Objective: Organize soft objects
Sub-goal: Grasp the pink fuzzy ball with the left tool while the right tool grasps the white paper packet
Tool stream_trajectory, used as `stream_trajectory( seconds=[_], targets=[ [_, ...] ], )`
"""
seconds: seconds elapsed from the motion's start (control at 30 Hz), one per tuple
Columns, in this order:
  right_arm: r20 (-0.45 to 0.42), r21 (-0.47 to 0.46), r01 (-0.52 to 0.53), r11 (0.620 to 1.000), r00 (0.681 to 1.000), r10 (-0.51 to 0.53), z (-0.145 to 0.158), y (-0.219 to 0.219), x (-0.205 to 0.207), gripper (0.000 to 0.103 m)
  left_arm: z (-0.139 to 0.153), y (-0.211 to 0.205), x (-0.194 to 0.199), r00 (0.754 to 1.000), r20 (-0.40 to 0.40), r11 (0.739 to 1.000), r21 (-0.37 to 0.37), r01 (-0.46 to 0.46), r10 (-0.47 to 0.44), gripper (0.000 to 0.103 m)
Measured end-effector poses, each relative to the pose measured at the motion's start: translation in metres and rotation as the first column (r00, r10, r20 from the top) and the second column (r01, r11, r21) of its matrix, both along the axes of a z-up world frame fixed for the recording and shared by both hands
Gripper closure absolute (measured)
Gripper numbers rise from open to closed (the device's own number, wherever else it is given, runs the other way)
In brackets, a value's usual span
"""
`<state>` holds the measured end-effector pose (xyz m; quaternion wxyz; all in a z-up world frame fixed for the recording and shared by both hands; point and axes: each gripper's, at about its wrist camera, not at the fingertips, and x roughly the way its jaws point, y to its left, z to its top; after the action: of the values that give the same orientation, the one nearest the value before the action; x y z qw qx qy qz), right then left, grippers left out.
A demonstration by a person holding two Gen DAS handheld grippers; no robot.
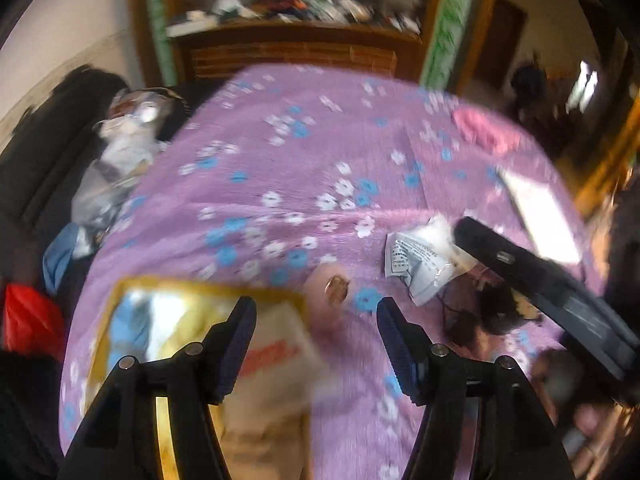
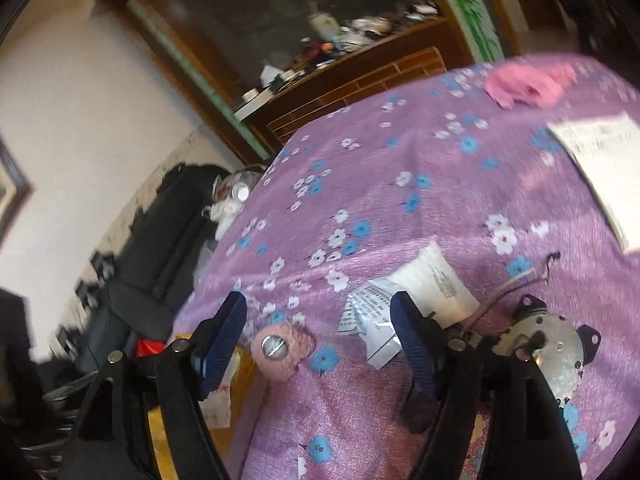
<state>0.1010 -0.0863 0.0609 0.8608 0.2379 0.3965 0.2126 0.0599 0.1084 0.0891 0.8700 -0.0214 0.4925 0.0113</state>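
Observation:
A purple flowered cloth [image 1: 304, 152] covers the table [image 2: 400, 152]. A pink soft cloth [image 1: 486, 130] lies at its far right [image 2: 524, 82]. A small pink knitted piece with a metal disc [image 2: 282, 348] lies near the front, also in the left wrist view [image 1: 330, 286]. A white printed packet [image 1: 420, 262] lies beside it [image 2: 408, 300]. My left gripper [image 1: 316, 320] is open and empty above a gold-edged box [image 1: 192, 320]. My right gripper [image 2: 318, 316] is open and empty over the knitted piece; its body shows in the left wrist view [image 1: 552, 288].
A metal motor with wires [image 2: 556, 350] lies at the front right. A white paper sheet [image 2: 604, 160] lies at the right. A dark sofa with bags [image 1: 116, 152] stands left of the table. A cluttered wooden shelf [image 1: 296, 12] stands behind.

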Motion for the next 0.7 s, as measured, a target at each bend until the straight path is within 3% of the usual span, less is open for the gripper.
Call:
stream_trajectory(
  seconds=[0.07,0.17,0.33,0.4,0.43,0.5,0.63,0.7],
  targets=[
    [-0.03,0.024,0.019,1.0,0.999,-0.019,-0.003,-0.007,0.001,0.029,-0.016,-0.011,0.023,0.999,-0.046,0.998,0.066,0.01,-0.007,0.037],
    [-0.033,0.01,0.027,1.0,0.999,-0.027,-0.003,-0.01,0.002,0.029,-0.041,-0.025,0.05,0.985,-0.164,0.998,0.038,0.051,-0.044,0.037],
    [-0.04,0.002,0.016,1.0,0.999,-0.016,-0.002,-0.01,0.003,0.029,-0.06,-0.038,0.061,0.981,-0.19,0.988,0.142,0.057,-0.029,0.04],
    [-0.039,-0.011,0.014,1.0,0.999,-0.014,-0.001,-0.009,0.003,0.029,-0.068,-0.043,0.063,0.978,-0.206,0.966,0.244,0.092,-0.041,0.059],
    [-0.041,-0.014,0.011,1.0,0.999,-0.011,-0.002,-0.009,0.003,0.029,-0.069,-0.043,0.063,0.979,-0.2,0.956,0.278,0.094,-0.038,0.062],
    [-0.044,-0.004,0.008,1.0,0.999,-0.008,-0.002,-0.01,0.004,0.029,-0.065,-0.039,0.061,0.982,-0.187,0.969,0.233,0.085,-0.041,0.072],
    [-0.047,-0.014,0.007,1.0,0.999,-0.008,-0.002,-0.009,0.005,0.028,-0.057,-0.032,0.054,0.991,-0.129,0.978,0.199,0.066,-0.04,0.075],
    [-0.043,-0.024,0.007,1.0,0.999,-0.008,-0.002,-0.008,0.005,0.028,-0.045,-0.024,0.048,0.995,-0.092,0.993,0.112,0.037,-0.026,0.076]
  ],
)
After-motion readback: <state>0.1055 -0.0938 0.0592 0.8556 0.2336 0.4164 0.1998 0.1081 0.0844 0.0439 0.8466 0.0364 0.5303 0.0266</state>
